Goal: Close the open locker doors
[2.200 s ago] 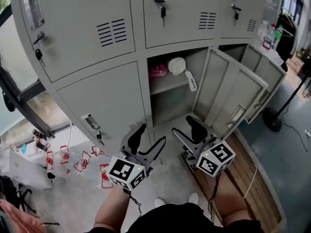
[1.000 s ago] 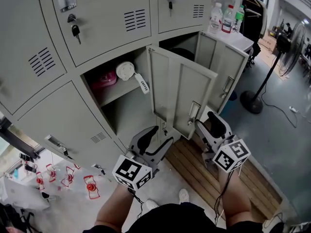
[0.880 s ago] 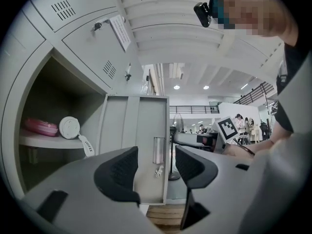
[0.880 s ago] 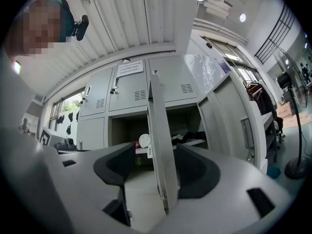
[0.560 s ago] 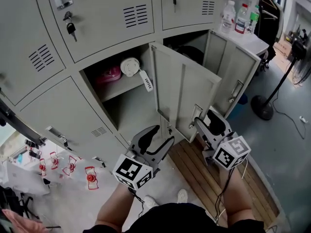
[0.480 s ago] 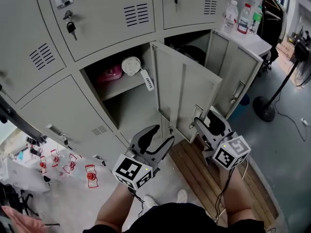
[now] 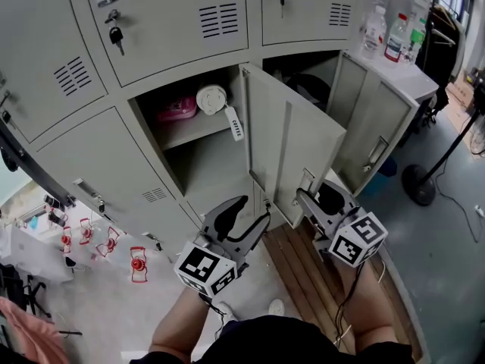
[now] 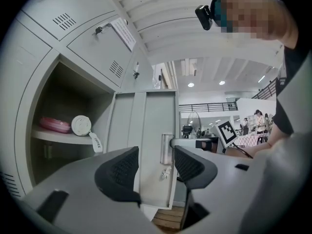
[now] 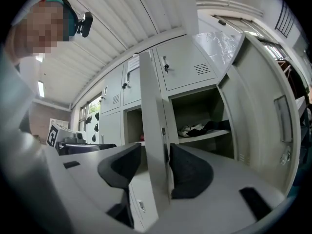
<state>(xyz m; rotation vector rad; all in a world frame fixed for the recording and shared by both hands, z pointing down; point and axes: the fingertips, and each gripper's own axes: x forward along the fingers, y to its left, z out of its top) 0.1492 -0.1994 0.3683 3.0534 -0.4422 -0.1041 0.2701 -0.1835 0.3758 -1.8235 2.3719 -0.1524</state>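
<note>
The middle locker door [image 7: 292, 146] stands open, swung out to the right of its compartment [image 7: 201, 154]. A second open door [image 7: 379, 123] hangs further right. My right gripper [image 7: 312, 196] sits at the lower free edge of the middle door. In the right gripper view the door edge [image 9: 155, 130] runs between the jaws of this gripper [image 9: 155, 165]. They have just been closing, and both pads now lie against the edge. My left gripper [image 7: 246, 212] is open and empty, left of that door. In the left gripper view, past that gripper [image 8: 156, 162], I see the door's handle [image 8: 166, 149].
A pink item [image 7: 178, 108] and a white round thing with a tag [image 7: 212, 97] lie on the open compartment's shelf. Bottles [image 7: 383, 32] stand on the low cabinet at right. A fan stand [image 7: 420, 184] is on the floor, wooden slats [image 7: 303, 271] underfoot, red clips [image 7: 136, 264] at left.
The right gripper has moved in onto the middle door's lower edge and its jaws have narrowed around it. The left gripper has barely shifted.
</note>
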